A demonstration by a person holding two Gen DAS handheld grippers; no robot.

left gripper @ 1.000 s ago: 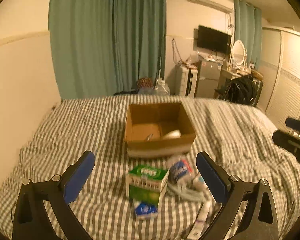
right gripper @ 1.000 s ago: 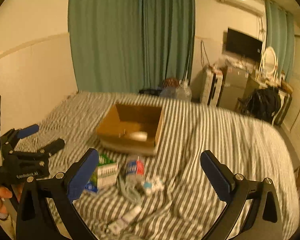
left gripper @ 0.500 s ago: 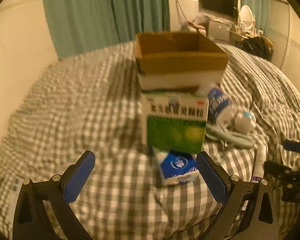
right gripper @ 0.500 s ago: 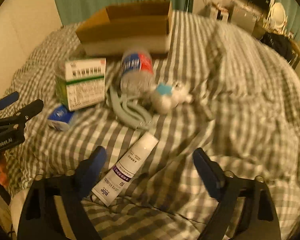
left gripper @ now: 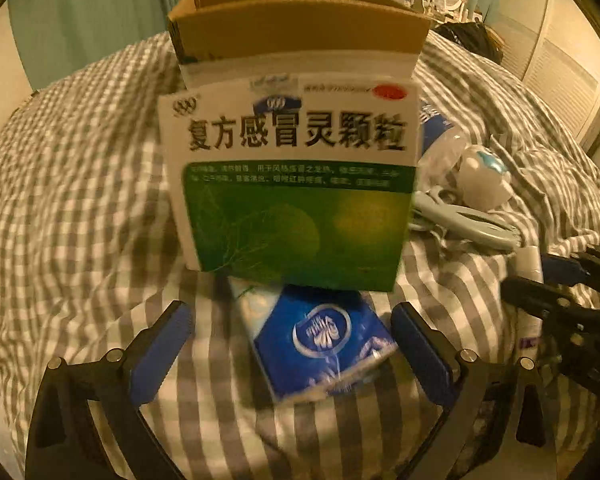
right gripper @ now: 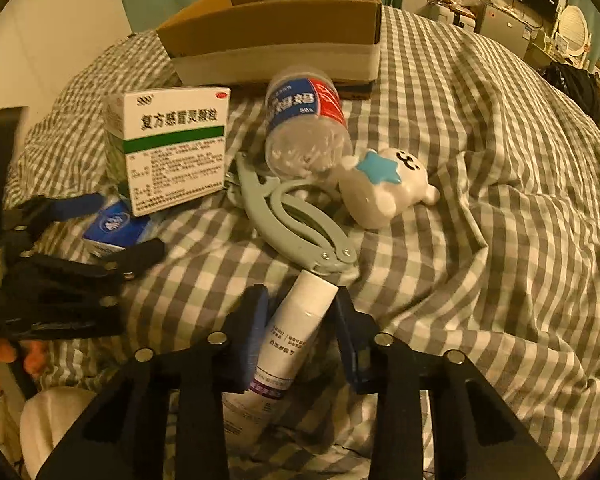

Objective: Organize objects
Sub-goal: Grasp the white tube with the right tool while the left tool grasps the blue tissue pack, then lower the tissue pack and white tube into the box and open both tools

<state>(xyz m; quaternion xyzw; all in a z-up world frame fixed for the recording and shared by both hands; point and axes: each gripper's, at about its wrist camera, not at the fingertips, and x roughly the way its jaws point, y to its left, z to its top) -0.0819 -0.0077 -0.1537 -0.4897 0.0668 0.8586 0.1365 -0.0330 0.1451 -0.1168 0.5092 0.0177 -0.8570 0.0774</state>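
My right gripper (right gripper: 300, 320) sits low on the checked bed, its blue pads closed in against both sides of a white tube (right gripper: 300, 320) that still lies on the sheet. My left gripper (left gripper: 290, 350) is open, its fingers straddling a blue tissue packet (left gripper: 324, 340) without touching it. Just beyond that packet stands a green and white medicine box (left gripper: 292, 184), and an open cardboard box (left gripper: 296, 28) sits behind it. In the right wrist view the left gripper (right gripper: 112, 228) shows at the left, around the packet (right gripper: 112, 224).
A plastic bottle (right gripper: 304, 120), a pale green clip (right gripper: 296, 224) and a white toy with a blue star (right gripper: 380, 188) lie between the tube and the cardboard box (right gripper: 276, 32). The rumpled checked sheet (right gripper: 500, 220) spreads right. A hand (right gripper: 4, 356) shows lower left.
Both grippers have dropped from high above the bed down to the objects. The right fingers have narrowed onto the white tube. The left gripper has moved close over the blue packet, staying open.
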